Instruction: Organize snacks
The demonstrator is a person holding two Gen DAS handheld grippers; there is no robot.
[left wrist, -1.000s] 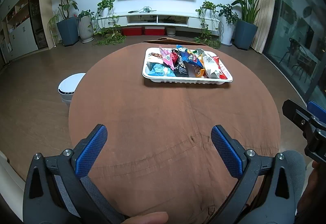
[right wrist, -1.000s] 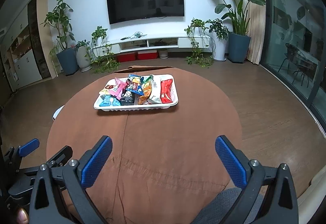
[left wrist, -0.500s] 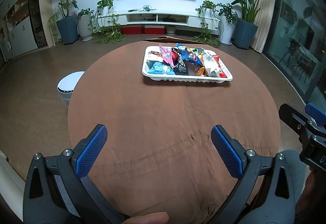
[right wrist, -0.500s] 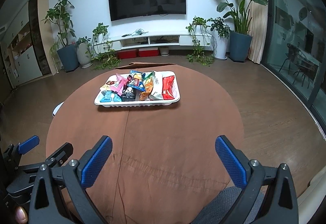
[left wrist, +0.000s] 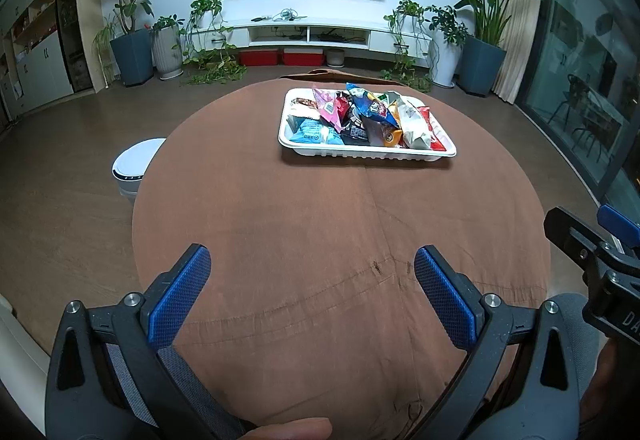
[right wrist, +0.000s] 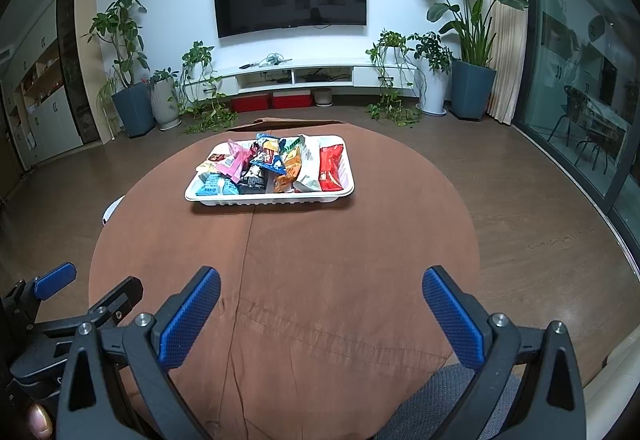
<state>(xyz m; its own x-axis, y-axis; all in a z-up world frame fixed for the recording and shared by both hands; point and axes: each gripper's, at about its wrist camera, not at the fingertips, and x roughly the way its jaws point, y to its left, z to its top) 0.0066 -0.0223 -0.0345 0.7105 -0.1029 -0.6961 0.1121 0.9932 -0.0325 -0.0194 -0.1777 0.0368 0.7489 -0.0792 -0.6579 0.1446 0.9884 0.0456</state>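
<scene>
Held left claw [left wrist: 312, 268] and right claw [right wrist: 320, 290] spread wide and empty above the near edge of the brown-clothed round counter [left wrist: 320, 224]. Farther out, well apart from both, lay the white tray [right wrist: 269, 200] heaped with snack packets [right wrist: 276, 164].

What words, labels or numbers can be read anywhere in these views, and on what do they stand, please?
"DA": white letters, cut off at the frame edge, on the body of the right gripper, seen from the left wrist.
Print on the snack packets in the white tray: too small and blurred to read.
Nothing else is legible.
</scene>
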